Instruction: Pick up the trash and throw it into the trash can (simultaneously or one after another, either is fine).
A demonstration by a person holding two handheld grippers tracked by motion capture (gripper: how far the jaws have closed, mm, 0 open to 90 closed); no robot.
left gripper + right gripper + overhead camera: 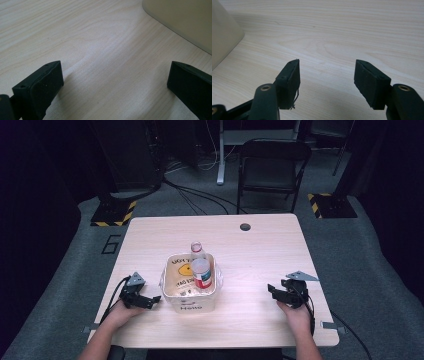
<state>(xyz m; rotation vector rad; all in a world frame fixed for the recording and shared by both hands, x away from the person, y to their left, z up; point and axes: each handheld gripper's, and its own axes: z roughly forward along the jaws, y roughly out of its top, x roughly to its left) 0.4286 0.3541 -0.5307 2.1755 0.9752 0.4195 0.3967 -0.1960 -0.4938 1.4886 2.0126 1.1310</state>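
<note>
High view: my left gripper and right gripper rest low on the counter, one on each side of the white bin. The bottle stands tilted inside the bin, neck up, away from me. Left fingers point at the bin's near corner, just beside it; right fingers point at it from well apart. Looks like a pause or a finished drop: bottle in, both hands empty. Next move, I'd guess, is a reach over the rim.

Left gripper view: fingers spread wide, nothing between, bare wood below. Bin wall sits ahead, off to the right finger's side, not touching.

Right gripper view: fingers moderately apart, empty. Bin edge ahead, beyond the left finger.
</note>
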